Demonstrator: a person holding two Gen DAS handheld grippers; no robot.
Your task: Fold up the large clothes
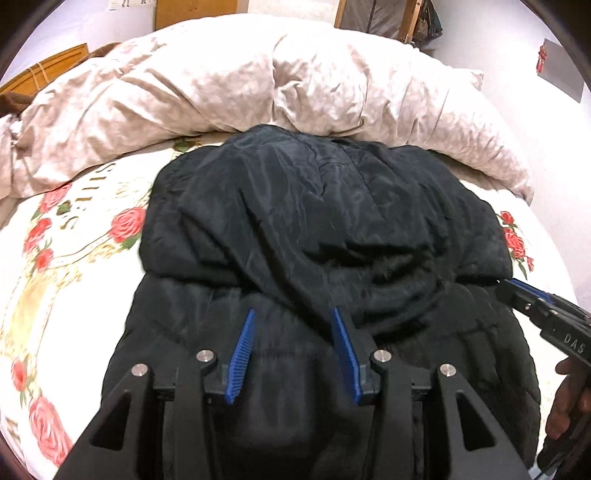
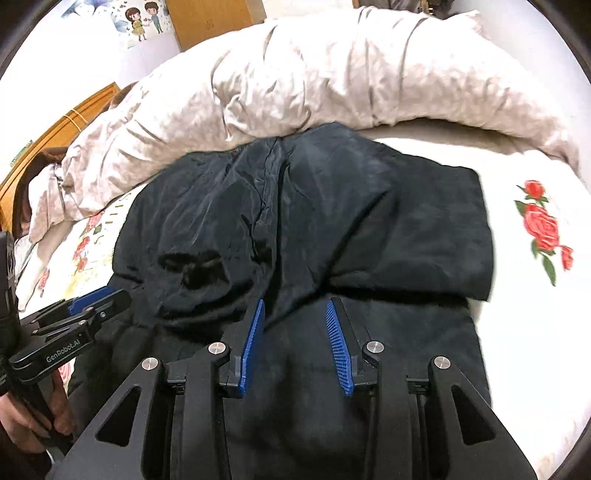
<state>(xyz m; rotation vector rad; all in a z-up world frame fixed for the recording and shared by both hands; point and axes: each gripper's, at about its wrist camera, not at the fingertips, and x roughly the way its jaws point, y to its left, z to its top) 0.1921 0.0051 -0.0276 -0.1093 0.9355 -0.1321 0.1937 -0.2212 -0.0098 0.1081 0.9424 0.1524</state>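
Lying across the middle of the bed, the black coat has its upper part folded down over its lower part, its far end touching the crumpled beige duvet heaped along the bed's far edge. The left gripper hangs above the near half of the coat with its blue pads apart and nothing between them. The right gripper hangs above the same fold line, its pads likewise parted and clear of the cloth.

The left view alone shows the sheet's rose print and gold lettering toward the bed's left edge, and the right gripper coming in at the picture's right edge with fingers of the right hand around its handle. The right view alone shows the folded flap's square corner toward the bed's right edge, a single large rose beside it, a cartoon poster on the wall, and the left gripper at the picture's left edge with the left hand on its grip. A wooden headboard shows in both views on the left.
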